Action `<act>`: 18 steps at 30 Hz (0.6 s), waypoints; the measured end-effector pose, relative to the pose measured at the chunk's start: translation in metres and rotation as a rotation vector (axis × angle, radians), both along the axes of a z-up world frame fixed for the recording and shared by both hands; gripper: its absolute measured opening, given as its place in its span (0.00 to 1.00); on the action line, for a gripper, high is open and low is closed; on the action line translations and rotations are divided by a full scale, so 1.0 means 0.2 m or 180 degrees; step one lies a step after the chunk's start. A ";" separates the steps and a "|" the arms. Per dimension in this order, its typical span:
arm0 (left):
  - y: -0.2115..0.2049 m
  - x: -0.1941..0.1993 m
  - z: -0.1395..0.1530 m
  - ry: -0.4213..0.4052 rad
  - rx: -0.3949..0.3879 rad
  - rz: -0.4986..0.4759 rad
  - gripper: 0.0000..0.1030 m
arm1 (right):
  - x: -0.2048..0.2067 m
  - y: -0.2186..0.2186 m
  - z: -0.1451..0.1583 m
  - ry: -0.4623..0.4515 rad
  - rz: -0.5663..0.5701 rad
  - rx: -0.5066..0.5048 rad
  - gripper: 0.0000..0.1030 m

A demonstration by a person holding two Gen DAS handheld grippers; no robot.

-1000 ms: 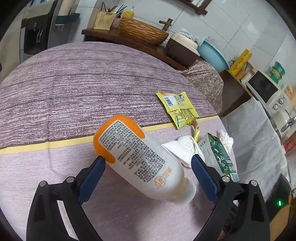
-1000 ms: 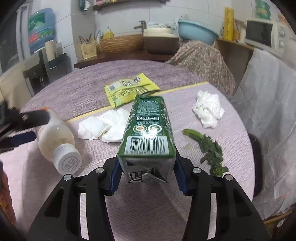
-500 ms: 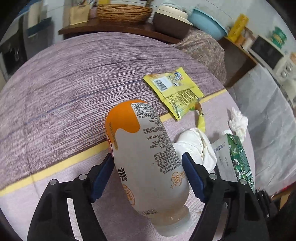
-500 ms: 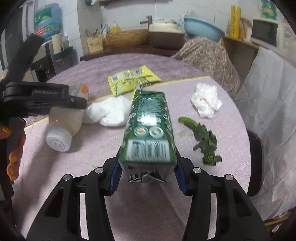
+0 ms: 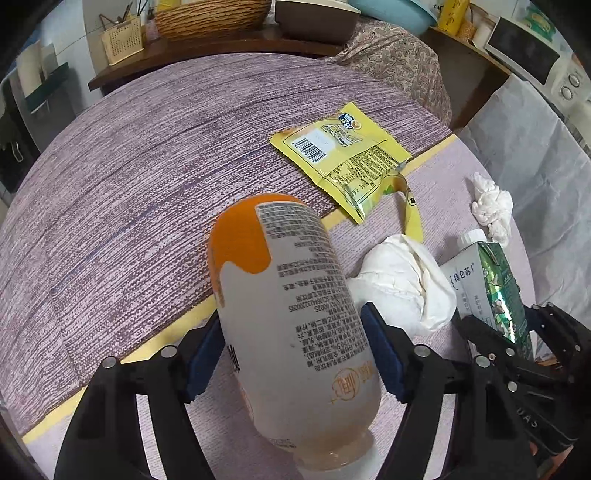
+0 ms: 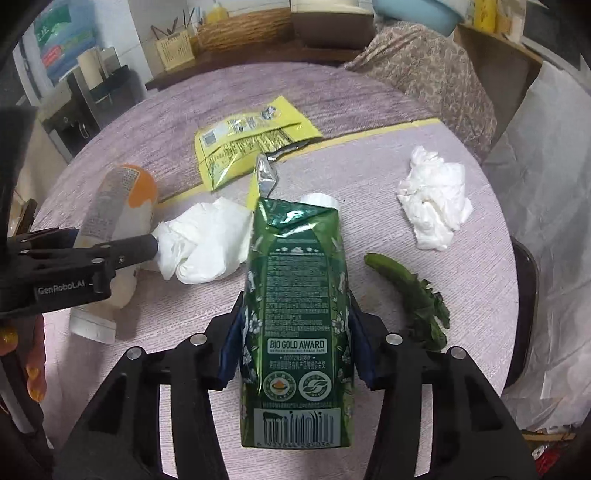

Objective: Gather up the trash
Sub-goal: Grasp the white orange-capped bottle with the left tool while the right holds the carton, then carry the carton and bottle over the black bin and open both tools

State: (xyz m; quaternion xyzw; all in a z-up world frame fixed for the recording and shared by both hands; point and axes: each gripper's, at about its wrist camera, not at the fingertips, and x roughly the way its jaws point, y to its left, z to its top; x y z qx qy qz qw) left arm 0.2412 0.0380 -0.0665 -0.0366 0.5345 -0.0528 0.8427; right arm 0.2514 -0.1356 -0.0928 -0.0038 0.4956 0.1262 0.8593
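Observation:
My left gripper (image 5: 293, 349) is shut on a plastic drink bottle (image 5: 291, 314) with an orange base and white cap, held above the table; the bottle also shows in the right wrist view (image 6: 118, 218). My right gripper (image 6: 295, 347) is shut on a green carton (image 6: 297, 317), which also shows in the left wrist view (image 5: 491, 291). On the round table lie a yellow snack wrapper (image 5: 347, 158) (image 6: 251, 144), a crumpled white napkin (image 5: 406, 280) (image 6: 207, 240), a second tissue wad (image 6: 436, 199) (image 5: 493, 206) and a green vegetable scrap (image 6: 410, 288).
The purple tablecloth (image 5: 147, 147) has a yellow stripe across it. Behind the table a counter holds a wicker basket (image 5: 210, 14), a brown pot, a blue basin (image 6: 417, 14) and a microwave (image 5: 532, 59). A white cover (image 6: 546, 184) hangs at the right.
The left gripper closed on the bottle and lifted and tilted it. The right gripper has raised the green carton more upright. The two grippers now sit close together.

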 end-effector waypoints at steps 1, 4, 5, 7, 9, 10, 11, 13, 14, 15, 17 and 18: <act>0.01 0.00 0.00 -0.0015 -0.0042 0.0014 0.65 | 0.00 0.00 0.00 0.0003 -0.0003 -0.0008 0.49; 0.03 -0.02 0.01 -0.0085 -0.0123 0.0035 0.63 | 0.00 0.00 0.00 -0.0012 0.0018 -0.0010 0.48; 0.04 -0.04 0.02 -0.0121 -0.0133 0.0034 0.63 | -0.01 0.00 0.00 -0.0039 0.0017 0.0024 0.48; 0.05 -0.07 0.03 -0.0181 -0.0174 0.0032 0.63 | -0.03 -0.02 0.01 -0.0106 0.0021 0.0133 0.48; 0.06 -0.10 0.04 -0.0219 -0.0224 0.0042 0.63 | -0.06 -0.04 0.03 -0.0214 0.0014 0.0268 0.48; 0.07 -0.13 0.05 -0.0236 -0.0272 0.0046 0.63 | -0.09 -0.05 0.05 -0.0278 0.0027 0.0310 0.48; 0.07 -0.15 0.06 -0.0260 -0.0311 0.0047 0.62 | -0.11 -0.05 0.06 -0.0344 0.0032 0.0342 0.48; 0.09 -0.21 0.09 -0.0367 -0.0368 0.0067 0.62 | -0.17 -0.07 0.10 -0.0506 0.0039 0.0434 0.48; 0.10 -0.26 0.12 -0.0451 -0.0374 0.0088 0.62 | -0.19 -0.08 0.11 -0.0569 0.0058 0.0482 0.48; 0.10 -0.29 0.15 -0.0524 -0.0384 0.0096 0.61 | -0.23 -0.10 0.13 -0.0643 0.0079 0.0539 0.48; 0.08 -0.38 0.20 -0.0682 -0.0460 0.0050 0.61 | -0.28 -0.13 0.14 -0.0732 0.0097 0.0627 0.48; 0.06 -0.42 0.23 -0.0733 -0.0483 0.0014 0.60 | -0.30 -0.15 0.15 -0.0758 0.0104 0.0662 0.48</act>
